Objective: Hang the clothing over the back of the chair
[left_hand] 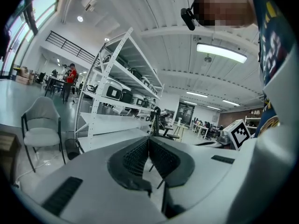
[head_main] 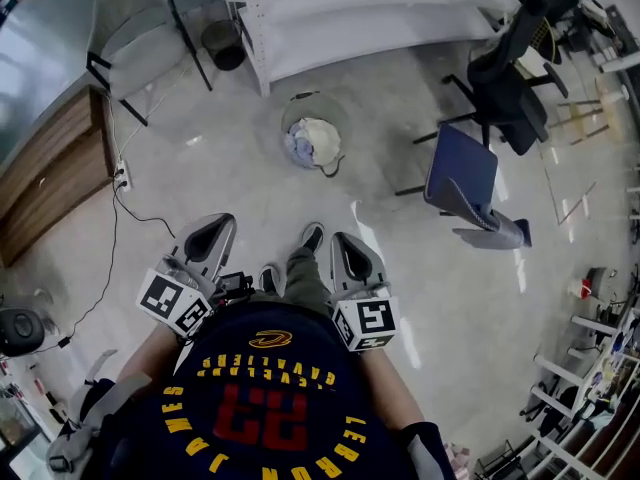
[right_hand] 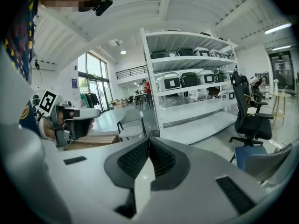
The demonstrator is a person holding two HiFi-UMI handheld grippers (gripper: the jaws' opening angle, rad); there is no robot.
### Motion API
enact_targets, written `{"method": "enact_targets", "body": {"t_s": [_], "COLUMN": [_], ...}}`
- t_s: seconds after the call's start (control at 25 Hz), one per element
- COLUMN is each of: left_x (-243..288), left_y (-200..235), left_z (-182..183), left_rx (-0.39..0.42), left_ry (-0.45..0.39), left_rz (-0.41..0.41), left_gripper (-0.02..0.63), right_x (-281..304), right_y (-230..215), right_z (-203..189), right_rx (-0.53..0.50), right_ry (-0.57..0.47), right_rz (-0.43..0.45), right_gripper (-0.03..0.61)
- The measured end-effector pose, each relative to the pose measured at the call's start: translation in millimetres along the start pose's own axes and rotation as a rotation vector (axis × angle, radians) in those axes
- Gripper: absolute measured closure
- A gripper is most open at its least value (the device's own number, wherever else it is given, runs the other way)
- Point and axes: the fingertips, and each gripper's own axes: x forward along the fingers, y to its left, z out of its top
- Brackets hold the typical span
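Pale clothing point(head_main: 314, 141) lies bundled in a round wire basket point(head_main: 296, 111) on the floor ahead of me. To its right stands a blue chair point(head_main: 462, 180) with a grey mesh back point(head_main: 488, 227); its seat also shows in the right gripper view as the blue chair point(right_hand: 250, 158). My left gripper point(head_main: 207, 237) and right gripper point(head_main: 353, 255) are held side by side in front of my body, well short of the basket. Both are shut with nothing between the pads, as the left gripper point(left_hand: 148, 140) and right gripper point(right_hand: 148, 140) views show.
A grey chair point(head_main: 125, 38) stands at the far left beside a wooden desk point(head_main: 50, 173) with a trailing cable point(head_main: 115, 223). White shelving point(head_main: 330, 13) runs along the back with a black bin point(head_main: 224, 45). A black office chair point(head_main: 515, 78) stands at the right.
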Motion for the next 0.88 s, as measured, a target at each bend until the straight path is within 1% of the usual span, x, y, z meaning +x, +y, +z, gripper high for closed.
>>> {"method": "enact_targets", "body": {"t_s": [0.24,0.44,0.68,0.88], "left_x": [64.0,105.8,129.7,144.2], "left_y": [13.6,26.6,49.0,65.2], "left_z": [22.3,37.1,50.9,56.1], "left_rx": [0.008,0.019,0.032,0.027], "left_ry": [0.0,0.001,-0.004,0.001], "left_rz": [0.041,0.092,0.164,0.186], "left_gripper": [0.611,0.611,0.611,0.611], "right_x": [50.2,82.4,114.4,135.6], "right_y": [-58.2,-102.0,-123.8,-132.9], "right_z": [37.9,57.8,71.0,75.1], "right_rx": [-0.022,-0.018,-0.038,-0.043], "right_ry": [-0.02,-0.028,-0.021,0.005], "right_rz": [0.045,0.069,0.113,0.127], "right_gripper": [0.571,0.571,0.571,0.571]}}
